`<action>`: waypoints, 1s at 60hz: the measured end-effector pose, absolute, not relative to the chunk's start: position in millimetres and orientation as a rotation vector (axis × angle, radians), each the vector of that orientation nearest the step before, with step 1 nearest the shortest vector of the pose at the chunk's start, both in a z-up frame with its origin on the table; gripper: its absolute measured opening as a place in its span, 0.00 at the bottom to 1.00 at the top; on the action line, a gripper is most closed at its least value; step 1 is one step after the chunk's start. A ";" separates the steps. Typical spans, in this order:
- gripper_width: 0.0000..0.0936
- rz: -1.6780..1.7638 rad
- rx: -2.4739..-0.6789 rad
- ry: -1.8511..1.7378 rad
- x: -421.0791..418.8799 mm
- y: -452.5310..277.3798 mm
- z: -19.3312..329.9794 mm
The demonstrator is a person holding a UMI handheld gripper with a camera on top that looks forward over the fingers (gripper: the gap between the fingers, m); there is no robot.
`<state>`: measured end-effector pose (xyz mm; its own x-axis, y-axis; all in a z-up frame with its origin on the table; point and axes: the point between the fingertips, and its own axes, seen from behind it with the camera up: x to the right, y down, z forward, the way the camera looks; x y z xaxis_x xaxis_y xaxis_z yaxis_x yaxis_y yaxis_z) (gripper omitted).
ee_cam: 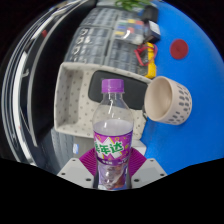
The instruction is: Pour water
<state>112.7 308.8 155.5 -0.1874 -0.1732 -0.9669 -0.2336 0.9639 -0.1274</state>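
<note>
A clear plastic bottle (112, 135) with a purple cap and a purple label stands upright between my fingers. My gripper (112, 172) is shut on the bottle's lower body, the purple pads (86, 163) pressing on both sides. The view is tilted. A beige cup (168, 99) with a dotted pattern appears just to the right of the bottle's neck, its open mouth facing the bottle. The cup rests on the blue surface (195, 75).
A light dotted tray or basket (75, 95) lies behind the bottle on the left. Beyond it are a dark surface with cluttered items (135, 35) and yellow objects (150, 55). A blue round knob (180, 48) sits on the blue surface.
</note>
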 end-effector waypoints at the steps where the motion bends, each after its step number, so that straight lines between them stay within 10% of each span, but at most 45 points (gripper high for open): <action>1: 0.40 0.073 -0.271 1.771 114.9 307.4 155.9; 33: 0.40 0.485 0.209 1.738 148.2 301.8 153.9; 60: 0.40 -0.365 -0.773 1.634 133.2 232.2 235.4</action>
